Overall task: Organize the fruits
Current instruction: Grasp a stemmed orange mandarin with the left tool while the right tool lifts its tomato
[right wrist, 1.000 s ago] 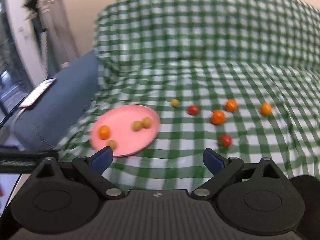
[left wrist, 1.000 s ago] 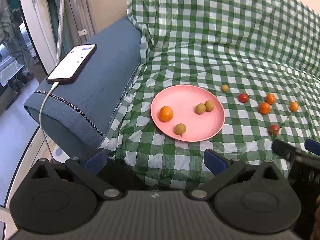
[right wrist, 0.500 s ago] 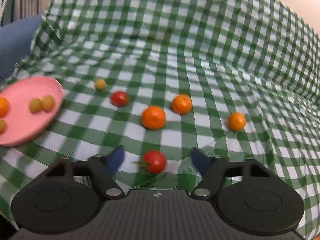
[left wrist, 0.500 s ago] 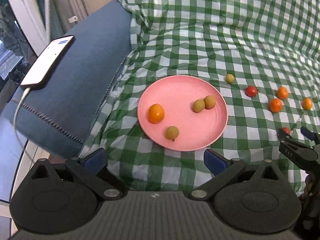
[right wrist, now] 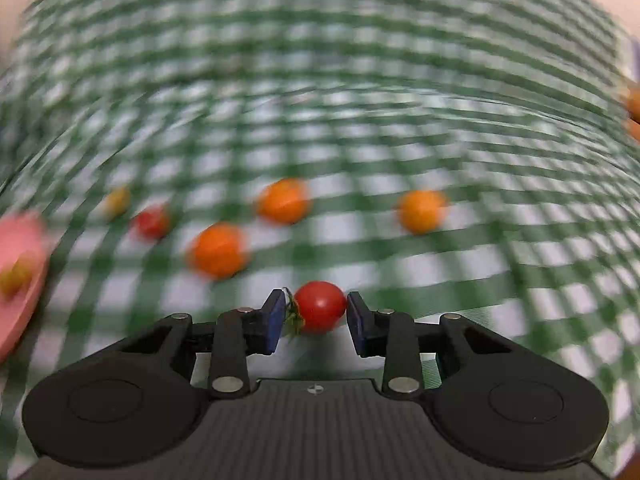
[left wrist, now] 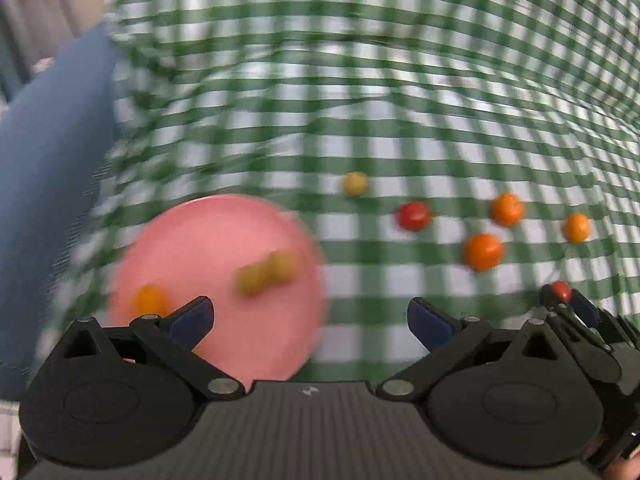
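Note:
My right gripper (right wrist: 316, 312) is shut on a red cherry tomato (right wrist: 320, 306), its blue pads touching both sides; it also shows in the left wrist view (left wrist: 560, 291). A pink plate (left wrist: 224, 240) on the green checked cloth holds an orange fruit (left wrist: 149, 301) and two greenish fruits (left wrist: 266, 272). My left gripper (left wrist: 310, 318) is open and empty over the plate's near edge. Loose on the cloth lie a yellow-green fruit (left wrist: 355, 183), a second red tomato (left wrist: 414, 216) and three orange fruits (left wrist: 482, 251). Both views are motion-blurred.
A blue cushion (left wrist: 44, 168) lies left of the plate. The checked cloth (left wrist: 360, 80) rises at the back over a backrest. In the right wrist view the plate's edge (right wrist: 16, 312) is at the far left.
My right gripper has closed around the red tomato. My left gripper has moved forward and lower toward the plate; the phone is out of view.

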The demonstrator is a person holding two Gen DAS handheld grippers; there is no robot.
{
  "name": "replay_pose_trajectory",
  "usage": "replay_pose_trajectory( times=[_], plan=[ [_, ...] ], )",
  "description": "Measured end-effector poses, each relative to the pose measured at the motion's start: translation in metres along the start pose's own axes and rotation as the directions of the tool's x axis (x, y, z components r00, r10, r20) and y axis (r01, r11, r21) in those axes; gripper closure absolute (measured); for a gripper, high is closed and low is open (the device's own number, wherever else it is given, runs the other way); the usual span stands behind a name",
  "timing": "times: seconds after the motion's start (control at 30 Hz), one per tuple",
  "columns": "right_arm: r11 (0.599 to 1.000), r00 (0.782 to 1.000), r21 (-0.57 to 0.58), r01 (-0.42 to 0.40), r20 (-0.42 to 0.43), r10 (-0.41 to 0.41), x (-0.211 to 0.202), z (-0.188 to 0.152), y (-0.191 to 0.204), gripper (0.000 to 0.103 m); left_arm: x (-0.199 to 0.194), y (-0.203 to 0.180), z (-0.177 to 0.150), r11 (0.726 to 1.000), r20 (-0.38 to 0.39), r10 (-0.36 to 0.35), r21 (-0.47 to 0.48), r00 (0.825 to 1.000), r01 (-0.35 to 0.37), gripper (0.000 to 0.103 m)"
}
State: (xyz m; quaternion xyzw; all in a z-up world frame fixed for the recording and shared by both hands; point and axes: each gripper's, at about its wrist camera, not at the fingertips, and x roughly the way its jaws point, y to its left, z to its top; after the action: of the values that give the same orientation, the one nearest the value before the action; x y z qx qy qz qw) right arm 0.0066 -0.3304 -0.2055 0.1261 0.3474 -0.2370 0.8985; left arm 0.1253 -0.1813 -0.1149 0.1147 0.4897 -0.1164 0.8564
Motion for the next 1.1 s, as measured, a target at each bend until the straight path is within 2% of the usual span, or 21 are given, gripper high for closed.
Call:
replay_pose_trajectory(
  times=[0.13, 0.2, 0.33, 0.43, 0.67, 0.77, 0.93, 1.0, 1.03, 1.07, 1.1],
  plan=[
    [0.966, 0.99, 0.218, 0.137, -0.064, -0.126, 0.01, 0.008, -0.054, 0.077, 0.036, -0.049, 0.027, 0.995, -0.041, -0.095, 0.018, 0.995, 0.095, 0.0],
    [0.951, 0.985, 0.26, 0.166, -0.077, -0.151, 0.011, 0.006, -0.067, 0.077, 0.057, -0.072, 0.037, 0.991, -0.079, -0.133, 0.016, 0.988, 0.135, 0.0],
    [0.957, 0.984, 0.244, 0.155, -0.122, -0.128, 0.02, 0.002, -0.065, 0.076, 0.096, -0.109, 0.046, 0.99, -0.163, -0.128, 0.043, 0.978, 0.136, 0.0],
    [0.961, 0.984, 0.228, 0.154, -0.126, -0.128, 0.023, 0.004, -0.065, 0.077, 0.111, -0.122, 0.045, 0.991, -0.182, -0.105, 0.065, 0.978, 0.119, 0.0],
    [0.963, 0.984, 0.215, 0.159, -0.119, -0.136, 0.032, 0.013, -0.066, 0.074, 0.137, -0.126, 0.043, 0.992, -0.243, -0.113, 0.033, 0.963, 0.125, 0.0],
    [0.961, 0.981, 0.218, 0.172, -0.126, -0.147, 0.036, 0.017, -0.068, 0.072, 0.14, -0.124, 0.046, 0.993, -0.251, -0.096, 0.037, 0.963, 0.108, 0.0],
    [0.961, 0.98, 0.214, 0.177, -0.13, -0.151, 0.042, 0.022, -0.067, 0.06, 0.144, -0.124, 0.055, 0.994, -0.288, -0.089, 0.033, 0.953, 0.103, 0.0],
    [0.959, 0.979, 0.217, 0.18, -0.132, -0.154, 0.042, 0.023, -0.067, 0.063, 0.137, -0.122, 0.058, 0.994, -0.24, -0.095, 0.025, 0.966, 0.104, 0.017],
    [0.96, 0.979, 0.214, 0.183, -0.132, -0.157, 0.042, 0.024, -0.067, 0.074, 0.133, -0.12, 0.059, 0.993, -0.224, -0.115, 0.013, 0.968, 0.121, 0.042],
    [0.96, 0.979, 0.21, 0.182, -0.13, -0.157, 0.042, 0.024, -0.068, 0.074, 0.131, -0.118, 0.06, 0.99, -0.232, -0.135, 0.002, 0.963, 0.14, 0.061],
    [0.96, 0.979, 0.215, 0.18, -0.131, -0.154, 0.042, 0.024, -0.068, 0.074, 0.129, -0.115, 0.06, 0.989, -0.252, -0.145, -0.015, 0.957, 0.145, 0.061]
  ],
)
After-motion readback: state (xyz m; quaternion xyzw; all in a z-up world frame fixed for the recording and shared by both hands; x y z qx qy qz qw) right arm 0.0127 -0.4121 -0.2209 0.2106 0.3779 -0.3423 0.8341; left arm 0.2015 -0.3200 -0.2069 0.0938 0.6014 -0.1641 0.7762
